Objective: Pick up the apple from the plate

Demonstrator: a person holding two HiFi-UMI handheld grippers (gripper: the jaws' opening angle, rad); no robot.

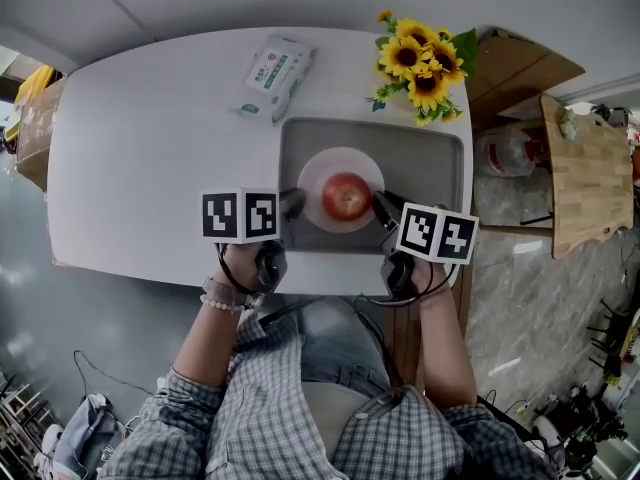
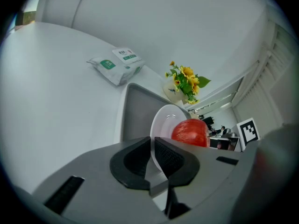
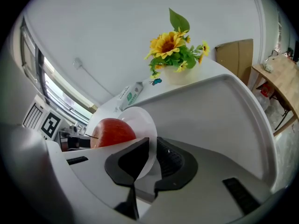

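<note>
The apple (image 1: 346,197) sits on the plate (image 1: 318,172), centre of the frame. The left gripper (image 2: 152,148) and the right gripper (image 3: 153,154) each clench the plate's rim.

Apple (image 1: 346,197) on plate (image 1: 313,176), plate in tray (image 1: 430,166).

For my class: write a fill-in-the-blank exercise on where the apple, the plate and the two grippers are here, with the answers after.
1. The apple lying on the plate is ____ in colour.
2. The left gripper and the right gripper are each shut on the plate's ____.
3. The plate sits in a grey ____.
4. At the far corner of the table stand yellow ____.
Answers: red; rim; tray; sunflowers.
</note>
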